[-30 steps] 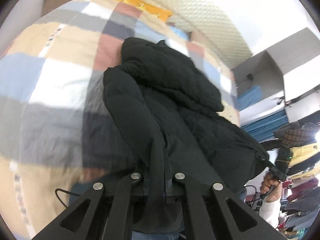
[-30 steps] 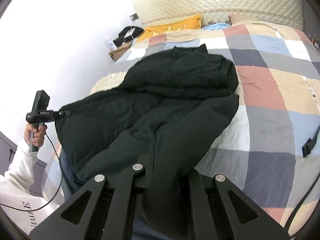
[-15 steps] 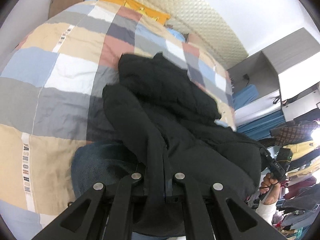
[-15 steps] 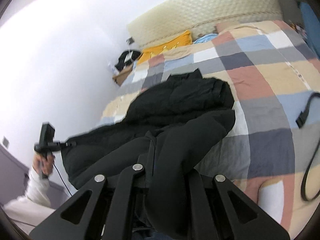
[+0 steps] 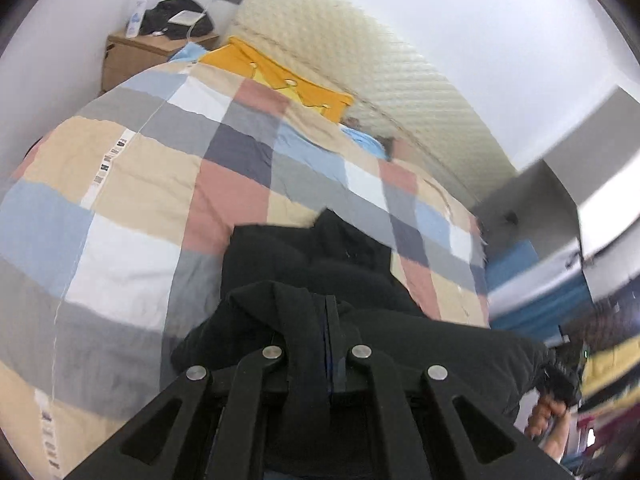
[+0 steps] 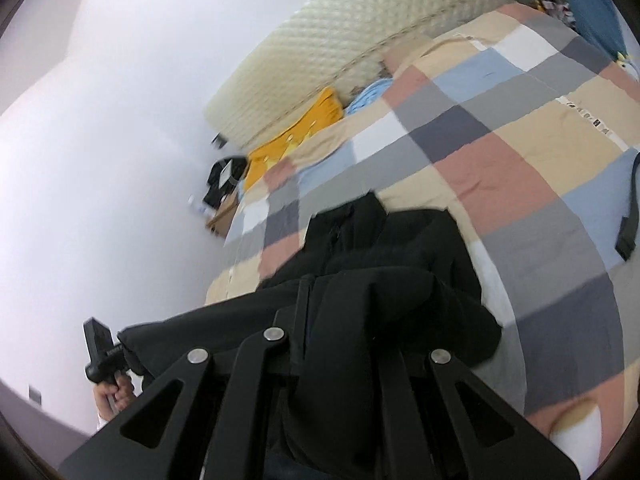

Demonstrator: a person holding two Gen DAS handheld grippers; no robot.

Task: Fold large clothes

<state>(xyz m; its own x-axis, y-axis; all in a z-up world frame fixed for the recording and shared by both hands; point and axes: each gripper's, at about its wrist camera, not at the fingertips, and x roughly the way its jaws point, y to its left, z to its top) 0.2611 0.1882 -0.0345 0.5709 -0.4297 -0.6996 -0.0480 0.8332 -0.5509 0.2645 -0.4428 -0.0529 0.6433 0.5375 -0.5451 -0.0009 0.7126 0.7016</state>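
A large black padded jacket (image 5: 320,264) lies partly on the checked quilt (image 5: 132,184) of a bed. My left gripper (image 5: 316,344) is shut on a fold of its near edge and holds it lifted. My right gripper (image 6: 320,332) is shut on another part of the same edge (image 6: 400,304). The far part of the jacket (image 6: 360,228) still rests on the quilt (image 6: 500,152). The fingertips are buried in the cloth in both views. The other gripper and the hand holding it show at the right edge of the left wrist view (image 5: 556,392) and at the lower left of the right wrist view (image 6: 100,352).
A yellow pillow (image 5: 288,76) and a cream padded headboard (image 5: 360,52) are at the far end. A wooden nightstand (image 5: 136,52) with a bottle and a dark bag stands beside it. A black strap (image 6: 628,220) lies on the quilt at the right. Shelves and clothes (image 5: 600,340) are to the right.
Both grippers have risen and carried the jacket's near edge forward over its far part. The jacket now covers less of the quilt and both cameras tilt up toward the headboard.
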